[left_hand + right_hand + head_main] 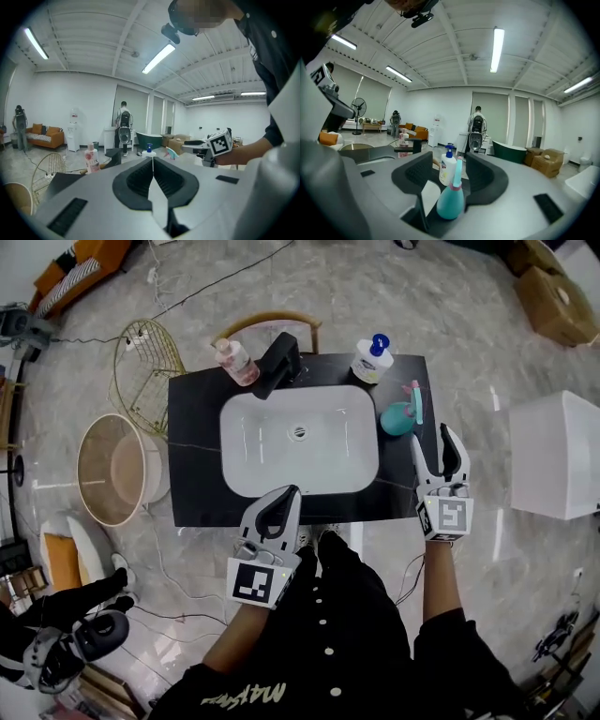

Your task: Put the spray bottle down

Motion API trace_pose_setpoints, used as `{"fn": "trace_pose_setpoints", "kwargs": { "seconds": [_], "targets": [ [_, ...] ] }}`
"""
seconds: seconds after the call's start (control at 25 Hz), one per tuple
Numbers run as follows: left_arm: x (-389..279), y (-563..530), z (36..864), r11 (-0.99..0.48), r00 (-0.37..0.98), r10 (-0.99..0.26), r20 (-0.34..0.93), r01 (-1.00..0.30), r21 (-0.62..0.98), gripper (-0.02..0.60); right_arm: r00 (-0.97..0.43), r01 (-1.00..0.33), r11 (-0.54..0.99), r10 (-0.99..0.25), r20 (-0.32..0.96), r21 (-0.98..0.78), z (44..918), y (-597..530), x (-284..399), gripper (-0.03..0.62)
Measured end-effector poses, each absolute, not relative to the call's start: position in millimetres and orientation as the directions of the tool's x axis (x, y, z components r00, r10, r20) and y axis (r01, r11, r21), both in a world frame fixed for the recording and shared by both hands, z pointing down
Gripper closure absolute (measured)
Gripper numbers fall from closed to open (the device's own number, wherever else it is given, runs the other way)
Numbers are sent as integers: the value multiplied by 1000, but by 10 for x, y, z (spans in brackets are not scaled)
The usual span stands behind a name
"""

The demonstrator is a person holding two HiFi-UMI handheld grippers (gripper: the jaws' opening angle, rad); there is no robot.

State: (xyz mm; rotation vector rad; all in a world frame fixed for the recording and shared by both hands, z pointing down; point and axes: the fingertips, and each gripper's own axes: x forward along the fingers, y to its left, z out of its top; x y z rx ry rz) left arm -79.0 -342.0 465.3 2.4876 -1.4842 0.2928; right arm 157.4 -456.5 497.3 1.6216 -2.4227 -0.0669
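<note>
The teal spray bottle (401,416) stands upright on the black worktop (195,474), just right of the basin (262,451). The right gripper (436,454) has its fingers apart, not touching it. The left gripper (278,514) has its fingers together, empty. The bottle looks like light, smooth plastic, best held round its belly.

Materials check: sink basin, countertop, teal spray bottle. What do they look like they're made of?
Basin: probably glazed ceramic; glossy white with light glints.
Countertop: matte black with a thin pale vein; stone or laminate, can't tell which.
Spray bottle: smooth teal plastic by the look, with a pink collar.
</note>
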Motion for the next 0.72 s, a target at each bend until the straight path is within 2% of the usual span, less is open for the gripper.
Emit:
{"fn": "trace_pose_setpoints", "kwargs": {
  "seconds": [0.08, 0.2, 0.24, 0.52, 0.72],
  "targets": [
    [-787, -3451, 4560, -462, 466, -845, 263, -883, 79, 565, -349, -915, 377, -917, 193, 141, 4875, -4401, 1538, 420],
    [-779, -3482, 4391, -468, 469, -854, 226, -882, 65, 565, -340, -929, 363, -914, 222, 72, 4751, -4200, 1432, 569],
    [-779, -3500, 4324, -467, 469, -858, 210, -882, 60, 565, -351, -928, 370, -911, 219, 52, 4693, -4153, 1371, 583],
    [-882, -3557, 3951, -443, 444, -889, 111, -896, 31, 565, -440, -890, 449, -891, 109, 79, 4079, -3867, 1008, 599],
    [-1021, -3528, 3828, -419, 419, -904, 86, -908, 10, 565, -418, -906, 419, -908, 27, 62, 3736, -3720, 1084, 599]
  ]
}}
